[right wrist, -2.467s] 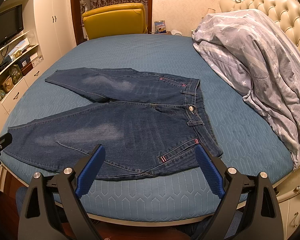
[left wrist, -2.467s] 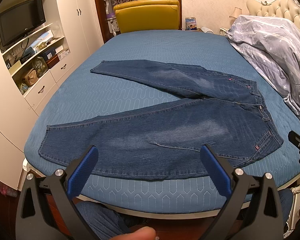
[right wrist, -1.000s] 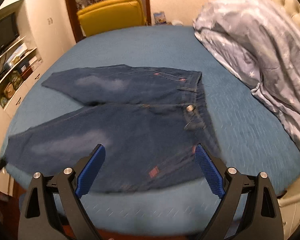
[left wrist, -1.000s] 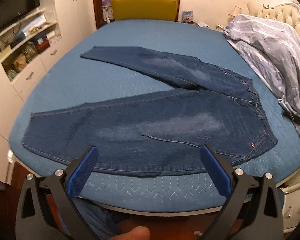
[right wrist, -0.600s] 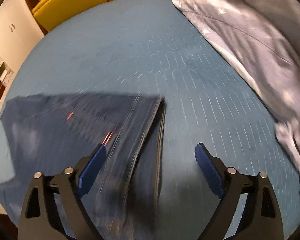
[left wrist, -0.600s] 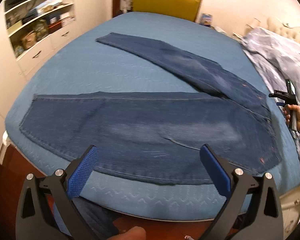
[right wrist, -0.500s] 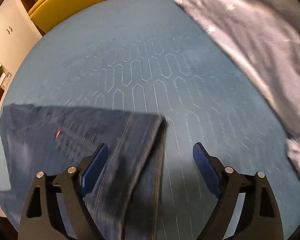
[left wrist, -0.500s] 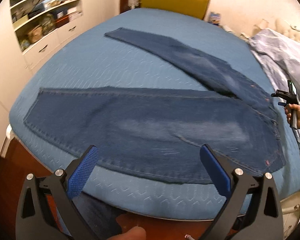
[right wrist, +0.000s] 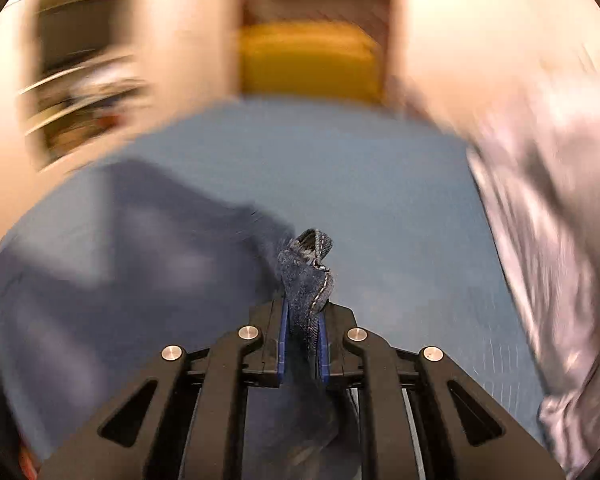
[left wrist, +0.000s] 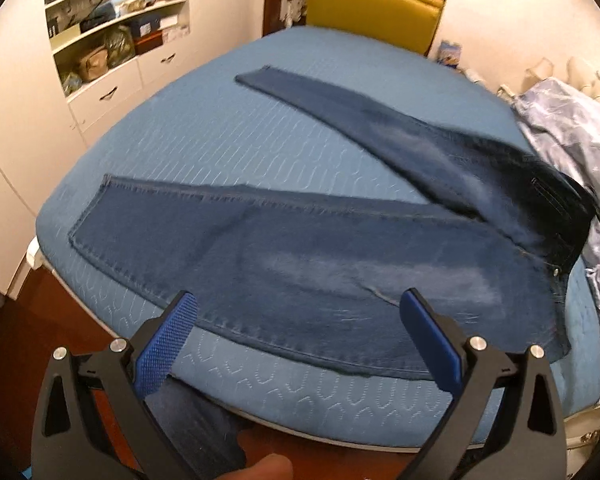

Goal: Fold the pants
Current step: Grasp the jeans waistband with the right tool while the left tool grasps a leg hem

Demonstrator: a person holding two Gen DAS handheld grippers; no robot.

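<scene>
Dark blue jeans [left wrist: 340, 264] lie spread on a blue quilted bed [left wrist: 228, 148], legs splayed to the left, waist at the right. The far waist corner [left wrist: 556, 196] is lifted off the bed. My left gripper [left wrist: 300, 332] is open and empty, hovering over the near edge of the near leg. In the blurred right wrist view, my right gripper [right wrist: 302, 320] is shut on a bunched piece of the jeans' waistband [right wrist: 310, 272] and holds it above the bed, with the rest of the jeans [right wrist: 120, 256] trailing to the left.
A grey star-print duvet [left wrist: 572, 128] is heaped on the bed's right side and also shows in the right wrist view [right wrist: 540, 220]. A yellow chair [left wrist: 372, 12] stands beyond the bed. White shelves and drawers [left wrist: 112, 52] line the left wall.
My right gripper has closed on the far waistband corner and lifted it. My left gripper has shifted left along the near leg and stays open.
</scene>
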